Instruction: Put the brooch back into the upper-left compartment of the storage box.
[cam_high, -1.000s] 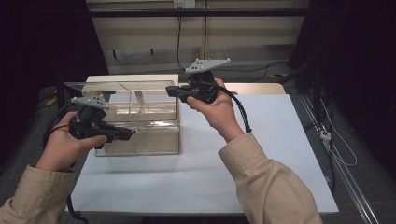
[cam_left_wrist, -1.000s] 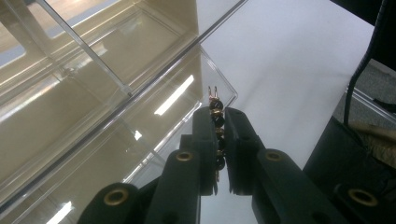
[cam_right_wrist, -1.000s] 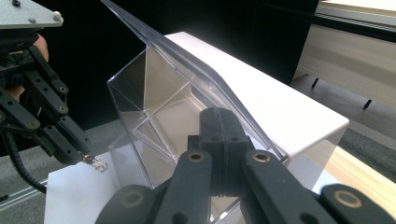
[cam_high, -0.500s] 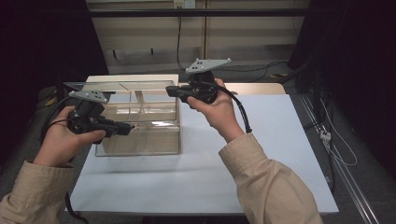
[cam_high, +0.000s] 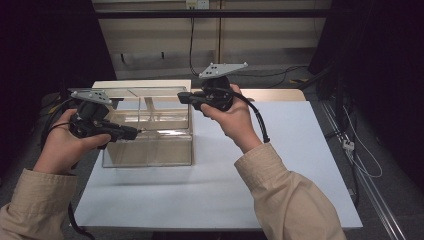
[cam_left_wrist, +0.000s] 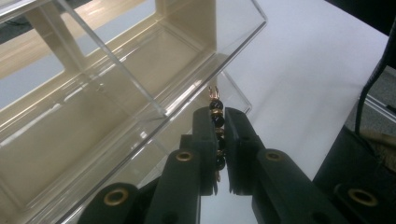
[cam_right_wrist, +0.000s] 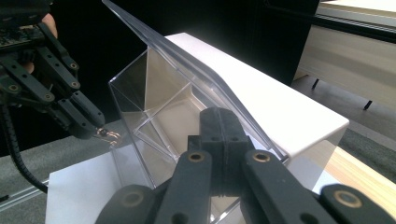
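A clear plastic box (cam_high: 150, 145) with inner dividers stands on the white table top (cam_high: 280, 165). Its lid (cam_high: 145, 92) is lifted, and my right gripper (cam_high: 183, 96) is shut on the lid's edge at the box's right side. In the right gripper view the jaws (cam_right_wrist: 219, 114) are closed at the tilted lid (cam_right_wrist: 187, 60). My left gripper (cam_high: 135, 133) hovers at the box's front left, shut on a short string of dark beads on copper wire (cam_left_wrist: 215, 106). The beads' wire end pokes out past the jaws (cam_left_wrist: 217, 113) near the box's wall (cam_left_wrist: 93, 116).
The box sits at the left of the table, and white sheet lies to its right and front. A wooden strip (cam_high: 280, 94) runs along the table's back edge. Cables (cam_high: 260, 122) trail from the grippers. Dark floor surrounds the table.
My left gripper has drifted slightly up and to the left with the beads. The right gripper and the lid have stayed put.
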